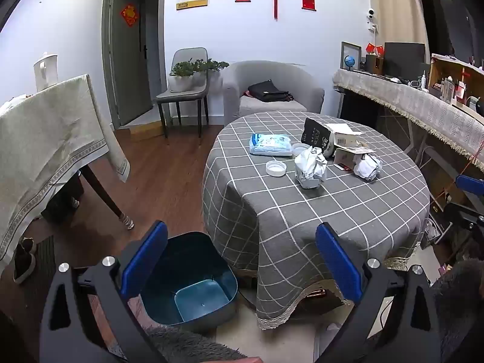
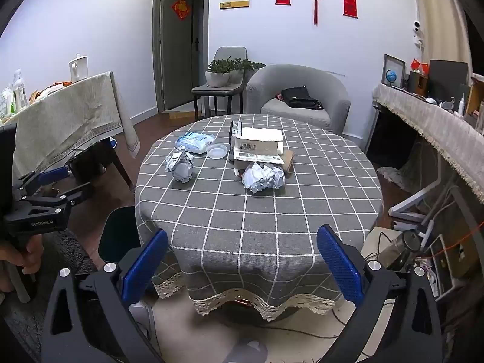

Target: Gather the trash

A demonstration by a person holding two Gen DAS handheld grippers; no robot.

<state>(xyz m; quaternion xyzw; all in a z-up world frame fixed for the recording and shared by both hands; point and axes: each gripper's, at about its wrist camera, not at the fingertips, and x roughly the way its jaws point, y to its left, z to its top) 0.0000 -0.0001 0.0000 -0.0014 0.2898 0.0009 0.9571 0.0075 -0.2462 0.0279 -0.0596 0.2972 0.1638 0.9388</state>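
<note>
A round table under a grey checked cloth (image 1: 348,211) (image 2: 257,227) holds the trash. Two crumpled paper balls (image 1: 310,166) (image 1: 367,166) (image 2: 180,166) (image 2: 263,177) lie near its middle. Behind them are a blue-white wipes pack (image 1: 270,144) (image 2: 196,141), a white lid (image 1: 276,168) (image 2: 216,151), a black carton (image 1: 316,136) and torn cardboard boxes (image 1: 348,143) (image 2: 260,148). A dark blue bin (image 1: 193,284) stands open on the floor left of the table. My left gripper (image 1: 242,266) is open above the bin and table edge. My right gripper (image 2: 242,267) is open before the table's near edge, with nothing between the jaws.
A second table with a beige cloth (image 1: 51,139) (image 2: 69,124) stands at the left. A grey armchair (image 1: 272,90) (image 2: 299,96) and a chair holding plants (image 1: 184,87) sit behind. A cluttered counter (image 1: 423,103) runs along the right, with cables on the floor (image 2: 408,242).
</note>
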